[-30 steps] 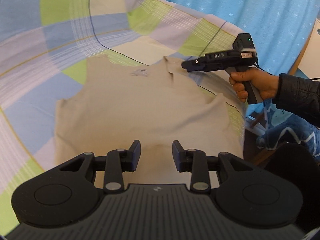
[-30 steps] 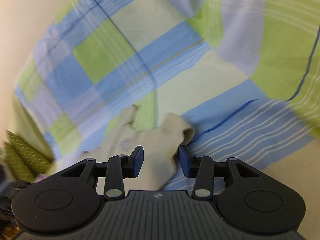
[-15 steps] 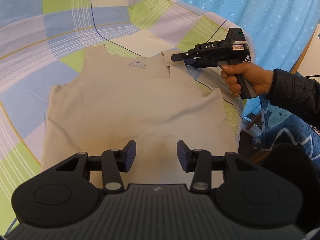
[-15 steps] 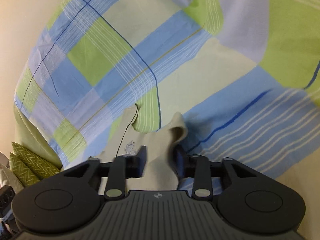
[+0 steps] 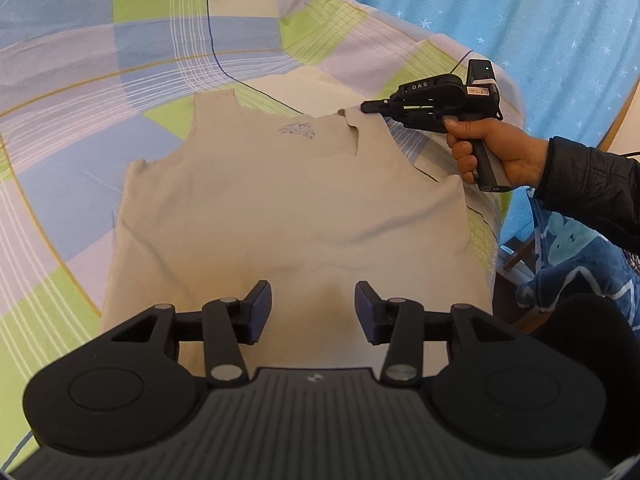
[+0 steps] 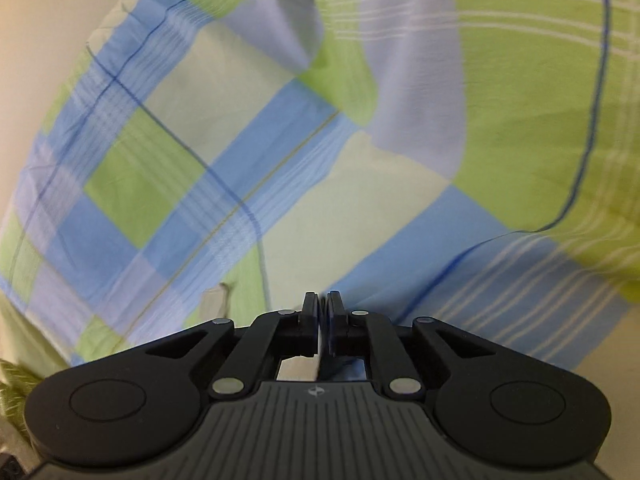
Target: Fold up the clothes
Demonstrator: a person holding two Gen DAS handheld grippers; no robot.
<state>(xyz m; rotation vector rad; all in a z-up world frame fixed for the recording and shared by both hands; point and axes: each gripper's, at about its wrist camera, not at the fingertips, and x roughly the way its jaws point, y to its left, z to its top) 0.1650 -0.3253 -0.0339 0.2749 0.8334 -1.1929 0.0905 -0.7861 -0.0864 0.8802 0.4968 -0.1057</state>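
A beige sleeveless top (image 5: 280, 208) lies flat on the checked bedsheet (image 5: 120, 52), neck end far from me, with a small grey print near the neckline. My left gripper (image 5: 313, 307) hovers open over the top's near hem, nothing between its fingers. In the left wrist view my right gripper (image 5: 366, 106) is held by a hand at the far right shoulder strap, its tips pinched on the strap's end. The right wrist view shows my right gripper (image 6: 322, 305) shut, with a sliver of beige cloth (image 6: 298, 368) visible behind the pads. The other strap (image 6: 214, 300) peeks out at left.
The checked sheet (image 6: 280, 140) covers the whole bed. A blue starred curtain (image 5: 540, 20) hangs beyond the bed at right. The bed's edge runs along the top's right side, with blue patterned fabric (image 5: 568, 264) and a dark-sleeved arm (image 5: 592, 192) there.
My right gripper closed its fingers on the right shoulder strap, which lay between open fingers before. The left gripper drew back slightly and stays open.
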